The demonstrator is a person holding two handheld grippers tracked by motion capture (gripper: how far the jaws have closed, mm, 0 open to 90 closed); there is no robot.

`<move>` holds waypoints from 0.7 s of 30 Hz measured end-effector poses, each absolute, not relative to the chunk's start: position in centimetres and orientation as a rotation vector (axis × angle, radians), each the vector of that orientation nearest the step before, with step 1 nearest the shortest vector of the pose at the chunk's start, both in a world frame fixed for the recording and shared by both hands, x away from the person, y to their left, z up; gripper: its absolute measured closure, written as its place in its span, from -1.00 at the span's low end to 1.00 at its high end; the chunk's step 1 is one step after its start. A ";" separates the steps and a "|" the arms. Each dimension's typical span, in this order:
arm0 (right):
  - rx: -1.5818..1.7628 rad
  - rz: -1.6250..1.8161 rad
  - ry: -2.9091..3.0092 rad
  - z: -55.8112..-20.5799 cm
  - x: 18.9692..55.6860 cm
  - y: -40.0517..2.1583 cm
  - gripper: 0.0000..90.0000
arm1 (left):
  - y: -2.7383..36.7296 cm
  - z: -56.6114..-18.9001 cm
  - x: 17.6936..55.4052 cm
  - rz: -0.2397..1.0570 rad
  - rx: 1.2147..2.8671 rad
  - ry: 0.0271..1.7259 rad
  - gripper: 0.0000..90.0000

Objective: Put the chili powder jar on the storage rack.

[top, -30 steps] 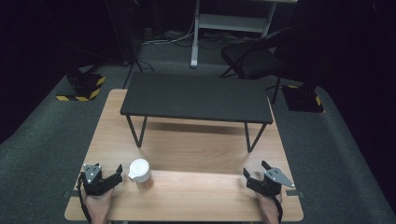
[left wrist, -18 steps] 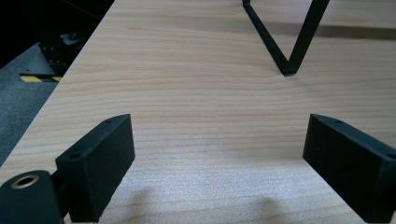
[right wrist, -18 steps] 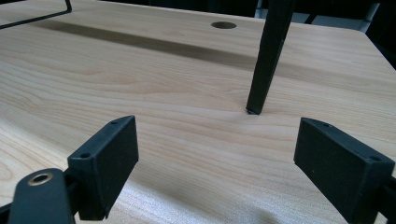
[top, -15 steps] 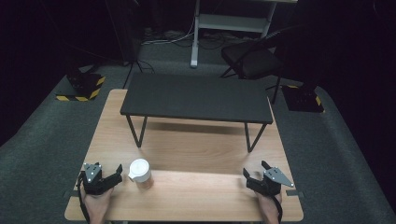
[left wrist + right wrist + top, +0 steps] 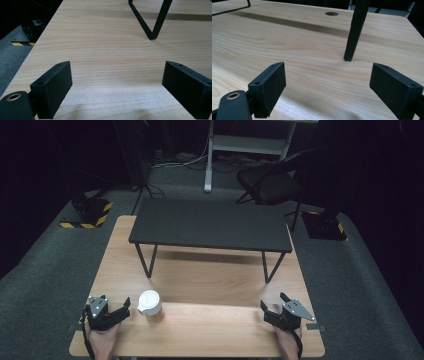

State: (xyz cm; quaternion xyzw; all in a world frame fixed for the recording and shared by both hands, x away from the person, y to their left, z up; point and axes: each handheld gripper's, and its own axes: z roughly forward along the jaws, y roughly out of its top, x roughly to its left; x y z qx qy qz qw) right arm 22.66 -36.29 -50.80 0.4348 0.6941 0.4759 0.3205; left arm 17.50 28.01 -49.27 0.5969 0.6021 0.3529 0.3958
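White cup (image 5: 150,304) stands on the table (image 5: 210,330), in front of the black stand's (image 5: 212,224) left leg. My left gripper (image 5: 114,316) rests just left of the cup, likely poised to take it; right gripper (image 5: 274,316) well off right. Both spread wide, empty.

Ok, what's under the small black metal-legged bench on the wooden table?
Under the small black bench, the visible strip of light wooden table between its legs is bare, just shadow. The part directly beneath the top is hidden from above. The white cup stands in front, apart.
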 end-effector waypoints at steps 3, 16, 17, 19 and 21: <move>1.139 1.261 1.809 -50.9 22.5 -36.4 -0.70 | 28.0 -49.1 16.6 0.912 1.503 1.523 -0.79; 1.128 1.306 1.779 -51.4 22.1 -36.9 -0.69 | 28.2 -49.4 11.8 0.814 1.571 1.391 -0.77; 1.127 1.307 1.779 -51.4 22.1 -36.9 -0.69 | 28.2 -49.2 11.4 0.789 1.585 1.355 -0.77; 1.124 1.306 1.782 -51.3 22.1 -36.9 -0.69 | 28.0 -49.1 11.2 0.773 1.595 1.324 -0.77; 1.123 1.307 1.781 -51.4 22.1 -36.9 -0.69 | 27.7 -48.9 11.2 0.752 1.610 1.285 -0.78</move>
